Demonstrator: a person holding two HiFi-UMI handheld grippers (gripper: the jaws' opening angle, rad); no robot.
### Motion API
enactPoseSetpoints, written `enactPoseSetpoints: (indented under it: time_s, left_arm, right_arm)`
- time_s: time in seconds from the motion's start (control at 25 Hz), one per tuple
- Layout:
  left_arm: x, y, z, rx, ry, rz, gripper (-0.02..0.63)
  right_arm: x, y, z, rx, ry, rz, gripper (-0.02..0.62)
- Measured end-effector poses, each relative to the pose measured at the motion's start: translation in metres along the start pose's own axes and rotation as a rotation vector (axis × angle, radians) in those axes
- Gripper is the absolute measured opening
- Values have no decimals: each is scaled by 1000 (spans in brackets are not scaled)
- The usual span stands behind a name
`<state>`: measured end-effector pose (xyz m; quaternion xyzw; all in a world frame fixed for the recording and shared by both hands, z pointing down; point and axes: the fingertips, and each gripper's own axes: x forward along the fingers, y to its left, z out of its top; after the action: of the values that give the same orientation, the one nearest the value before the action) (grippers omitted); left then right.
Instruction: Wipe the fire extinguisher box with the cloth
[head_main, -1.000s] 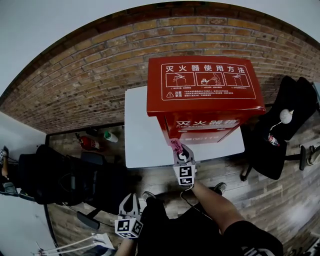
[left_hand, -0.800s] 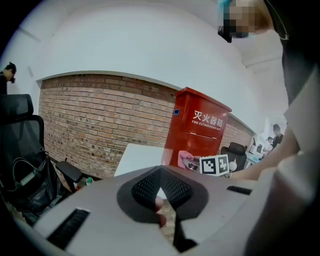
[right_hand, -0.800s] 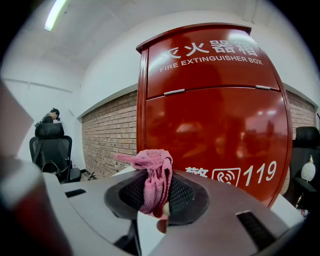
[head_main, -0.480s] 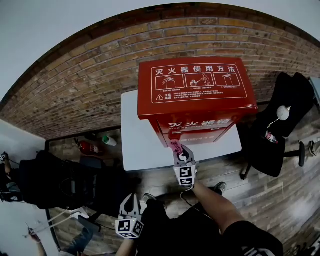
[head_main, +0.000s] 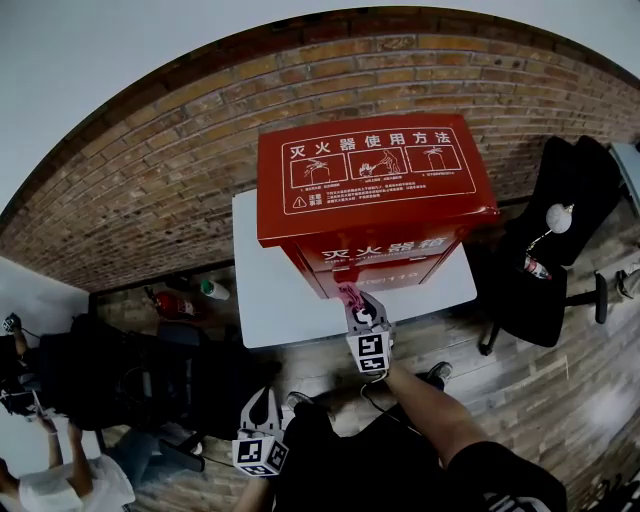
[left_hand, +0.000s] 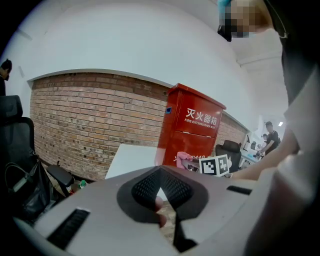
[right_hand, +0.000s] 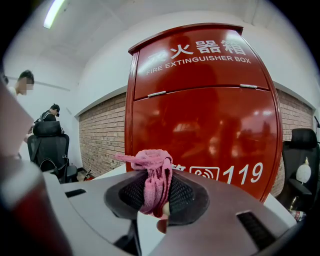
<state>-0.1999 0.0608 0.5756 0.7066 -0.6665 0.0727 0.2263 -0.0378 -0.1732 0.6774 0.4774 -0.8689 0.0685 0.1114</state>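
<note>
Cloth (right_hand: 152, 167) first: it is a small pink knitted rag, soft, limp and light by the look of it. The right tongs (right_hand: 155, 194) are closed on its bunched middle, so a loose wad pokes out past the tips. I judge that a sound hold, since the wad is the part that has to meet the paint, not the tips.

The rag hangs at the lower front of the fire extinguisher box (head_main: 375, 190), near the white number printed there. I cannot tell whether it touches the panel. The box is a tall red cabinet of glossy sheet metal. It looks stiff, smooth and heavy enough to stay put under a wipe. Such a shiny face should let the rag slide easily, though a light wad could fold back or slip out if pressed hard.

The left tongs (head_main: 262, 405) hang low and well apart from the box, tips together with nothing between them.

The box stands upright on a white surface (head_main: 275, 290) pushed against a brick wall (head_main: 150, 170). The floor (head_main: 540, 390) is wooden boards. A black chair (head_main: 560, 230) sits to the right, and a small red extinguisher (head_main: 172, 303) lies on the floor to the left beside a bottle (head_main: 213, 291).
</note>
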Motion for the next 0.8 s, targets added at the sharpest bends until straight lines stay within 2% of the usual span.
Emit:
enactPoseSetpoints:
  time_s: [0.8]
  left_arm:
    - [24, -31, 7, 32, 17, -84, 23]
  right_arm:
    - [-18, -43, -6, 0, 23, -49, 100]
